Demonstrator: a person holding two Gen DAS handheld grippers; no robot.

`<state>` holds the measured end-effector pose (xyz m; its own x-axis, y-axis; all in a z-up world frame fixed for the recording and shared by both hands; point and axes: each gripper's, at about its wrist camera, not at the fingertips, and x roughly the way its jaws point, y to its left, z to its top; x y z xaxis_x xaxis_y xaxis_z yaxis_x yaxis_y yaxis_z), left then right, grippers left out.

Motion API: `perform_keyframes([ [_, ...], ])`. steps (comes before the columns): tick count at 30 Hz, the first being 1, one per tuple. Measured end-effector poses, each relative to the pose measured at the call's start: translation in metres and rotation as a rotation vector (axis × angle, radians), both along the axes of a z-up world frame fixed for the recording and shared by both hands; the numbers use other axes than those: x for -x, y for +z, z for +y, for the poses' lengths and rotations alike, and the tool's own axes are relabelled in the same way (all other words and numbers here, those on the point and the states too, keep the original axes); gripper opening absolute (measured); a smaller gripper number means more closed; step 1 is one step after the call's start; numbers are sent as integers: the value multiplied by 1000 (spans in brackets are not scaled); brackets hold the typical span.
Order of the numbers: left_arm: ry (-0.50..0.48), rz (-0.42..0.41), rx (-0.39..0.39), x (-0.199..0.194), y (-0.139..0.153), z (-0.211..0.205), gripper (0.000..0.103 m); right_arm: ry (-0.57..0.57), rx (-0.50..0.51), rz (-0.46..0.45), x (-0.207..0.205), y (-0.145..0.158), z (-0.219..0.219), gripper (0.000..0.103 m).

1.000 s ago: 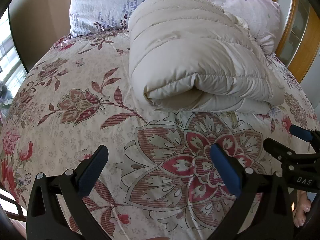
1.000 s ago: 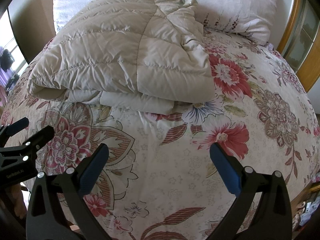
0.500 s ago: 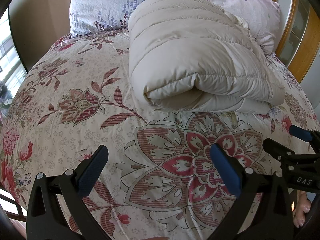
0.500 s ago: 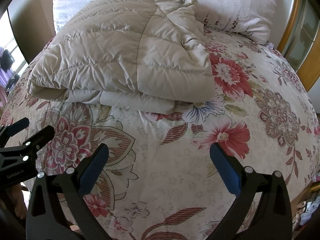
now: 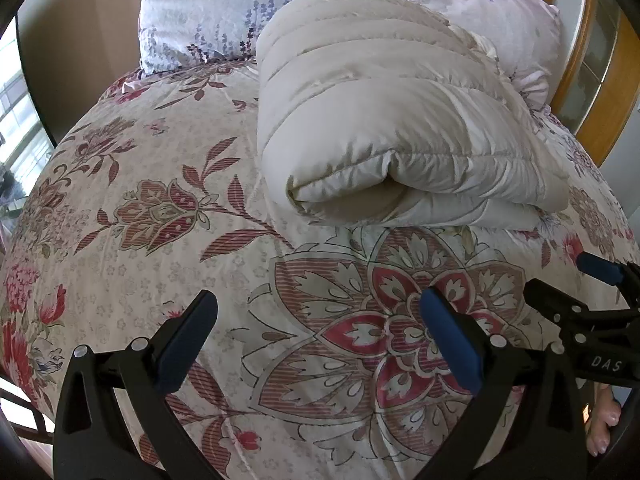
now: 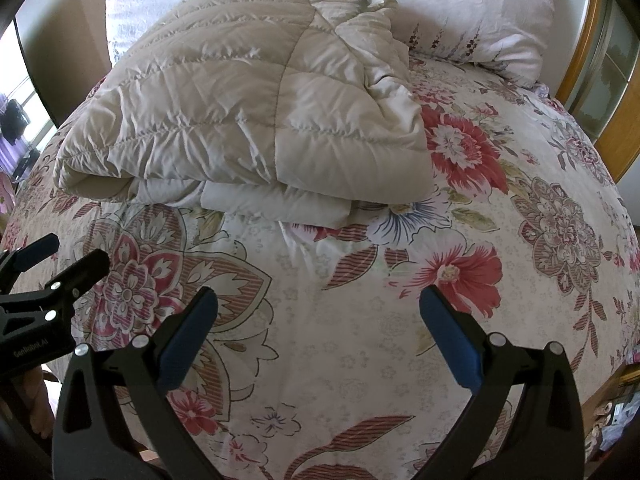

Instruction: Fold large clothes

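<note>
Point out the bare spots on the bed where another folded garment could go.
Free: the floral bedspread left of the folded cream coat, the strip between the coat and both open grippers, and the flowered stretch right of the coat. Crowded: the head end, where the coat meets the pillows.

Home bedroom: floral bedspread (image 5: 168, 216), pillows (image 5: 208, 8).

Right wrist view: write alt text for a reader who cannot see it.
A cream quilted garment lies folded in a thick bundle on a floral bedspread, with pillows behind it. The right gripper hangs open and empty over the bedspread, short of the bundle. The left gripper shows at the left edge, also open.
</note>
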<state>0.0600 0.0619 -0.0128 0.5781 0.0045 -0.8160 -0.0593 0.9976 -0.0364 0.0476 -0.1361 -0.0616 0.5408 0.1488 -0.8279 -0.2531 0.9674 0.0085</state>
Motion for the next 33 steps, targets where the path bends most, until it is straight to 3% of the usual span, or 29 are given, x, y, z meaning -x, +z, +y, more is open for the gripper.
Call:
perform_keyframes([
  [33, -19, 8, 16, -3, 0, 7, 102, 6, -1, 4, -2, 0, -1, 101],
])
